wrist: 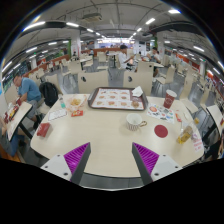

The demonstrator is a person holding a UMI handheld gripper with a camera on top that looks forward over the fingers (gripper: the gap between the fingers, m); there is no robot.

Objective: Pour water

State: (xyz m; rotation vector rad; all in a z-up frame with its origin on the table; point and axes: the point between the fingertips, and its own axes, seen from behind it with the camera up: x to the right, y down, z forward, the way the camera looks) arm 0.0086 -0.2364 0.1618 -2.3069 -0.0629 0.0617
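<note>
The gripper [111,160] hangs over the near edge of a round table [100,150], and its two fingers stand wide apart with nothing between them. You can see a purple pad on each finger [76,156], and only bare tabletop shows in the gap.

So the pouring job looks like it has not started yet — that is my guess from how things sit. Nothing is held, nothing is tipped, and I see no water on the table.

What could hold the water? There is a white cup [134,122] a bit ahead of the fingers, toward the right finger's side. Past it stands a dark red cup [170,98], and a red round thing [161,131] lies flat near the white cup. On the far right is something yellowish [186,133], maybe a bottle, but it is too small for me to be sure. I cannot tell which one has water in it, or which one is meant to get it.

In the middle of the table, beyond the cups, sits a tray [117,98] with small bits on it. A little bowl [76,101] stands to its left. A person [28,90] sits at a table off to the left side.

Almost all of the job is left — reach out, grab the thing with water, lift it, tip it over a cup.
</note>
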